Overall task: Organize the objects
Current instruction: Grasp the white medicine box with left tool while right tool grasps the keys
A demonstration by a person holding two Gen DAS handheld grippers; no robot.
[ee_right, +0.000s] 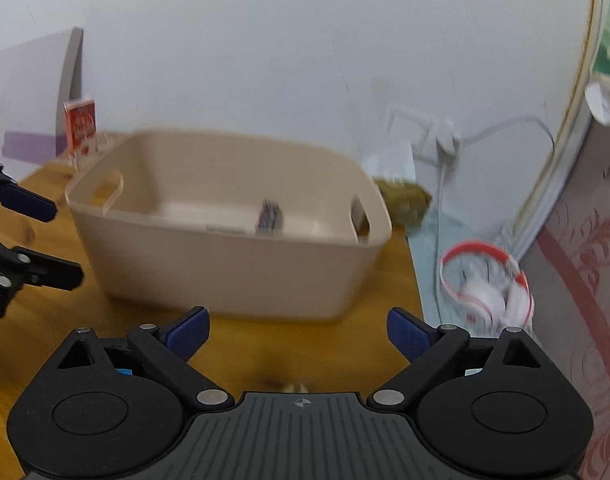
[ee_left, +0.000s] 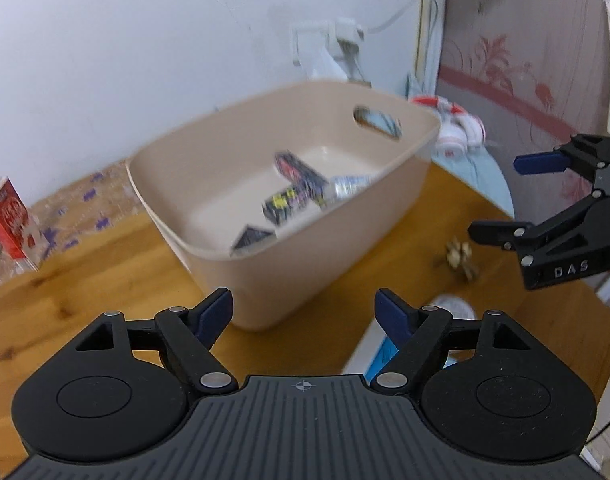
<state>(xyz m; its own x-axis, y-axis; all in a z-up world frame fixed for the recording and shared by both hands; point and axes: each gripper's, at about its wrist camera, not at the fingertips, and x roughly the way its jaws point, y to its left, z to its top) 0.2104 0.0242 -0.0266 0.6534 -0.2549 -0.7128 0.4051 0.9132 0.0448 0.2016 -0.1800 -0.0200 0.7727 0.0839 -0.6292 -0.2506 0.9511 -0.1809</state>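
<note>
A beige plastic bin (ee_left: 209,160) with handle slots stands on the wooden table (ee_left: 85,288); it also shows in the right wrist view (ee_right: 225,272). Inside lie dark printed packets (ee_left: 297,184) and a small clear bottle (ee_left: 349,186). My left gripper (ee_left: 303,312) is open and empty, just in front of the bin's near corner. My right gripper (ee_right: 297,332) is open and empty, facing the bin's long side; it shows at the right in the left wrist view (ee_left: 493,196). A small tan object (ee_left: 461,258) lies on the table below the right gripper.
A red and white box (ee_left: 11,220) stands at the table's far left by the wall. Red and white headphones (ee_right: 489,288) lie on a light blue surface right of the table. A wall socket with a white cable (ee_right: 445,148) is behind the bin.
</note>
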